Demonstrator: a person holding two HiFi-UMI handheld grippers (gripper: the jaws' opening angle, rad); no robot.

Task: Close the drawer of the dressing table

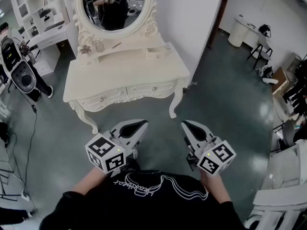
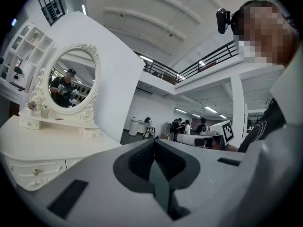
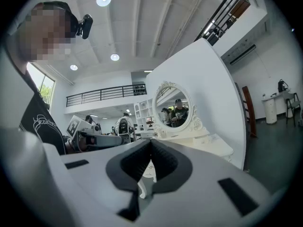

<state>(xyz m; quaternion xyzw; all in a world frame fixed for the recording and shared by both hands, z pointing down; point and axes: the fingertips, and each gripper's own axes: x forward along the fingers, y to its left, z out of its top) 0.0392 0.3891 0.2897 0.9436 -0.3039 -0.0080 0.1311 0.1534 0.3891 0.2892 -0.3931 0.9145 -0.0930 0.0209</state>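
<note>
A white dressing table (image 1: 125, 69) stands against the wall ahead, its front drawers (image 1: 127, 93) looking flush, and well short of it, over the dark floor (image 1: 220, 90), the left gripper (image 1: 137, 127) and right gripper (image 1: 188, 127) sit level, jaws pressed together, empty.

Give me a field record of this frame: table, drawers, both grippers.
table: white, ornate, standing on a dark floor
mirror: oval, upright at the back of the table
front drawers: look flush with the table front, none visibly pulled out
left gripper: shut, empty, held level, short of the table, no contact
right gripper: shut, empty, held level, short of the table, no contact
task state: no contact with the drawers
</note>
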